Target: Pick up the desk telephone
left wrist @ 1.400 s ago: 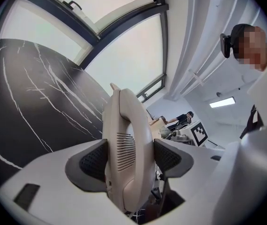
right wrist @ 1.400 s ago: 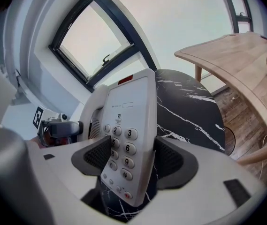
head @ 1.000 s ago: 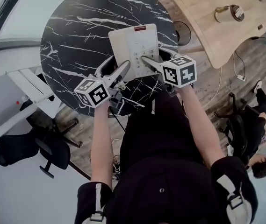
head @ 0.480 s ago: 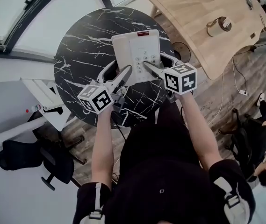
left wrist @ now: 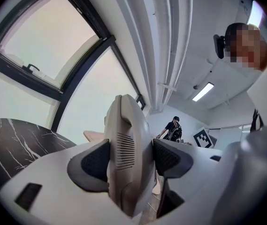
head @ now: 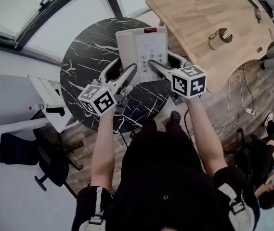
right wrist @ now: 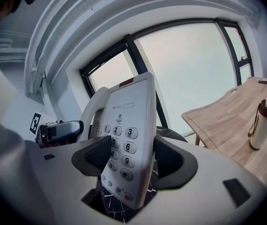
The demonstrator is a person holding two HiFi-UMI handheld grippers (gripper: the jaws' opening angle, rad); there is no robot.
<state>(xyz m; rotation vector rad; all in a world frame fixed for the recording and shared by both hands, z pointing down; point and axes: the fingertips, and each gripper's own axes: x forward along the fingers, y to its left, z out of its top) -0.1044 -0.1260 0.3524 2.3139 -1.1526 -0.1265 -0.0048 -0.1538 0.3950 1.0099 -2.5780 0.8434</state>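
Holding a white desk telephone (head: pixel 144 49) up in the air, tilted, over a round black marble table (head: pixel 86 57). Pinching its left side at the handset (left wrist: pixel 124 149) with the left gripper (head: pixel 120 72), both dark pads pressing on the handset's flanks. Clamping its right side by the number keys (right wrist: pixel 124 146) with the right gripper (head: pixel 165 64), one pad touching the keypad face and the other the back of the case. Pointing the telephone's red-marked top edge away from the person (head: pixel 165 177) in black who is working both grippers. Sharing the frame with a pale wooden table (head: pixel 194 13) at upper right, just beyond the round one, carrying a cream flask (head: pixel 221 36) with a dark lid. Taking in, at left, a white rack (head: pixel 47 97) and a black office chair (head: pixel 26 153), with plank floor (head: pixel 238 90) between the tables. Catching a second person (head: pixel 267 189) at lower right, well apart. Backing both gripper views with large dark-framed windows (right wrist: pixel 189 64).
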